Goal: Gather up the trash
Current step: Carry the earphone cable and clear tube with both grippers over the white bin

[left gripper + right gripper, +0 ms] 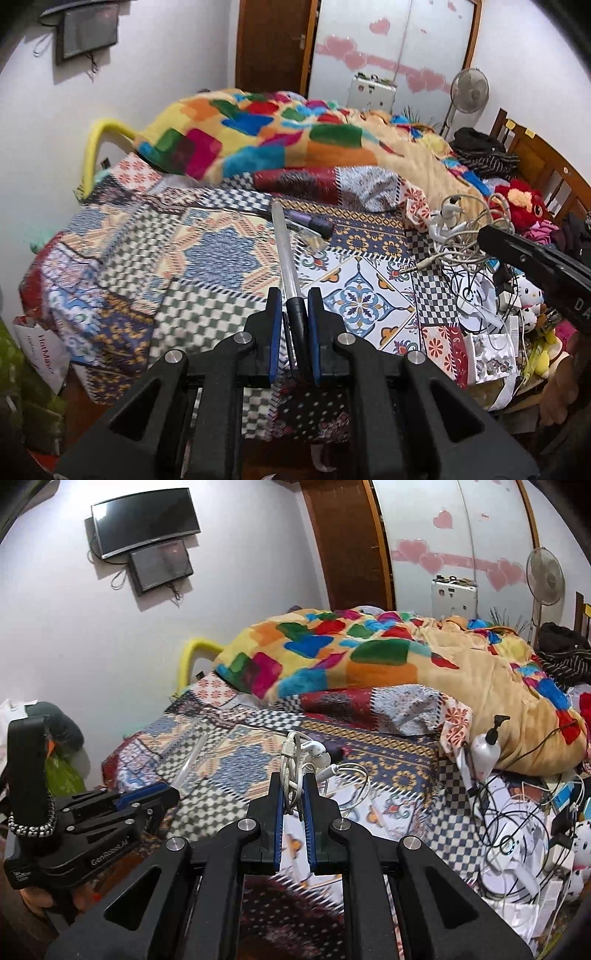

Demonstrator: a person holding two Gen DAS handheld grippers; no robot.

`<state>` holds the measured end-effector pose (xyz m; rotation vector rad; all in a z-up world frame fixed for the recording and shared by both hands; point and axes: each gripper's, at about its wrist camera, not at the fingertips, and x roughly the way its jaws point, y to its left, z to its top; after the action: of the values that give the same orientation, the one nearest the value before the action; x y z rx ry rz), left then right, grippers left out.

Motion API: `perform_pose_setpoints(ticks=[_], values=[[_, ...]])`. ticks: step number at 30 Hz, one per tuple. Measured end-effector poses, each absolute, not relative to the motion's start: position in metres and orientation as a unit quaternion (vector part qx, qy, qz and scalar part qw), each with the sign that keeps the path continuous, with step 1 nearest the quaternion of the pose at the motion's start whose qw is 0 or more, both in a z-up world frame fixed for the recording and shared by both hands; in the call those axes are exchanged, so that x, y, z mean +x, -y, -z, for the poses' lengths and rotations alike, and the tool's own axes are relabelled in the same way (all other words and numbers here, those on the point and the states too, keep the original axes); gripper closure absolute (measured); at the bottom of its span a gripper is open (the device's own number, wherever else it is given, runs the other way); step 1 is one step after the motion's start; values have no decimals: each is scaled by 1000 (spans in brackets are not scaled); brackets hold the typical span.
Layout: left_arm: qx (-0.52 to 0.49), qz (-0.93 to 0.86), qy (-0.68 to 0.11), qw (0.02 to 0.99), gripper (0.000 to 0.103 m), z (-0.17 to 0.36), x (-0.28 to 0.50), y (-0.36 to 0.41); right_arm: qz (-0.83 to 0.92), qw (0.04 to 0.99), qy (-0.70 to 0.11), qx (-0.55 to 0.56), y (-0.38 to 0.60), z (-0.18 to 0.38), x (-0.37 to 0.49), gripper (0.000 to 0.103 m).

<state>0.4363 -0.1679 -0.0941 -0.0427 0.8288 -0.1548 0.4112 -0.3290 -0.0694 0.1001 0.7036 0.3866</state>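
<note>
Two hand-held grippers, left (294, 301) clamping pen (286, 254), right (294, 786) clamping earphones (299, 760).

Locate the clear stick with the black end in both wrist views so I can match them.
Left wrist view: the clear stick sits bottom centre, its black end clamped in the left tongs, tip pointing up over the bed.
Right wrist view: the same stick shows left of centre, jutting up from the left tongs.
Shared landmark: the colourful patch blanket heaped on the bed.

Black hand-held gripper (294, 295), blue pads, silver screws.
</note>
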Motion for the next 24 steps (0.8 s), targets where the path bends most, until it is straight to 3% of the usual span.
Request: perform_pose_setpoints(ticks=[10,24], values=[[-42,36,-379,924,90,73,364,101,-224,915,-335,31,274,53,365,94],[-76,-68,-387,916,91,94,275,-31,-330,873,-357,-32,143,70,315,94]])
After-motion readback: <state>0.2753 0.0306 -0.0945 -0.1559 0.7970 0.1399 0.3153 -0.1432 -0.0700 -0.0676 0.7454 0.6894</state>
